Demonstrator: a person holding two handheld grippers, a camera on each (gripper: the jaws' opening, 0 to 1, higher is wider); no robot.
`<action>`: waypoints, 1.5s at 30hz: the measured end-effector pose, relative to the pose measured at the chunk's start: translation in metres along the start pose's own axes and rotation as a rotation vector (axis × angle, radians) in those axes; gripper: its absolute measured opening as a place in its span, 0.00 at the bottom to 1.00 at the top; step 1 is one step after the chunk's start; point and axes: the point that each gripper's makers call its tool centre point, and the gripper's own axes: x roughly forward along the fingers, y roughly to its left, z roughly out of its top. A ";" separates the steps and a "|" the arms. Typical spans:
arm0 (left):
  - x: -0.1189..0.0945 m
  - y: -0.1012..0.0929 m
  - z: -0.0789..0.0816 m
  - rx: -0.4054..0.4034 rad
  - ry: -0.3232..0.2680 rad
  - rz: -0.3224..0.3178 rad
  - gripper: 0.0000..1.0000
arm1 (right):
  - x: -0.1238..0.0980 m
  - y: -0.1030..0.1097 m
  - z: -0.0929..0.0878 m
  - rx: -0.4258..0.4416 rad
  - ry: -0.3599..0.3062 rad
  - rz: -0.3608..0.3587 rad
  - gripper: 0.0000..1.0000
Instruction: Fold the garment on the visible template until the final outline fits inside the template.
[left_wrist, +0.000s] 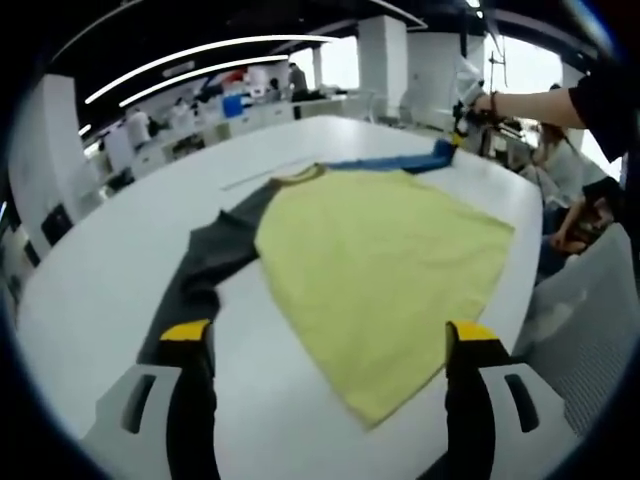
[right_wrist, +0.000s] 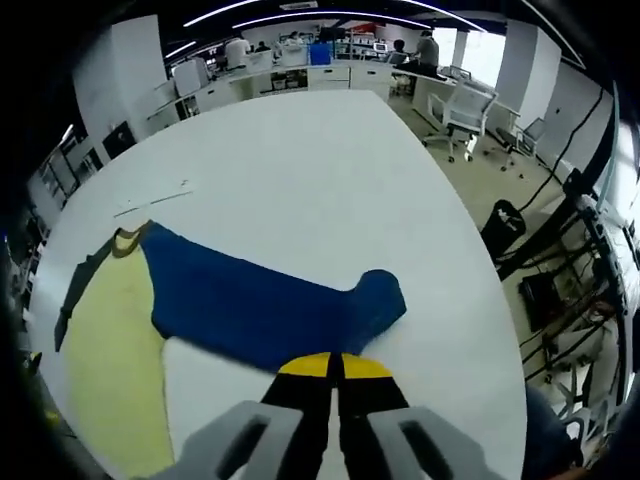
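Observation:
A garment lies spread on the white table (left_wrist: 110, 270). Its body is yellow (left_wrist: 385, 260), with a dark grey sleeve (left_wrist: 205, 260) on the near left and a blue sleeve (left_wrist: 400, 162) at the far edge. My left gripper (left_wrist: 328, 335) hangs open over the near hem, its yellow-tipped jaws wide apart with nothing between them. A person's hand holds my right gripper (left_wrist: 462, 118) at the far end of the blue sleeve. In the right gripper view the blue sleeve (right_wrist: 270, 300) stretches from the collar (right_wrist: 125, 243) to my right gripper (right_wrist: 335, 365), whose jaws are shut on the sleeve's near edge.
A thin pale strip (right_wrist: 150, 205) lies on the table (right_wrist: 330, 150) beyond the collar. Office chairs (right_wrist: 465, 110) and desks (right_wrist: 300, 75) stand past the table's far end. A seated person (left_wrist: 560, 190) is at the table's right edge. Cables (right_wrist: 570, 200) run over the floor.

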 end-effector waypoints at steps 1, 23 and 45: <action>0.000 0.000 0.000 0.000 0.001 0.001 0.92 | 0.000 0.002 0.002 -0.003 -0.003 0.003 0.00; -0.005 0.000 0.002 0.019 -0.010 0.014 0.94 | -0.017 0.069 0.033 -0.051 -0.057 0.131 0.00; -0.010 0.000 -0.001 0.015 -0.011 0.018 0.95 | -0.024 0.139 0.054 -0.117 -0.082 0.240 0.00</action>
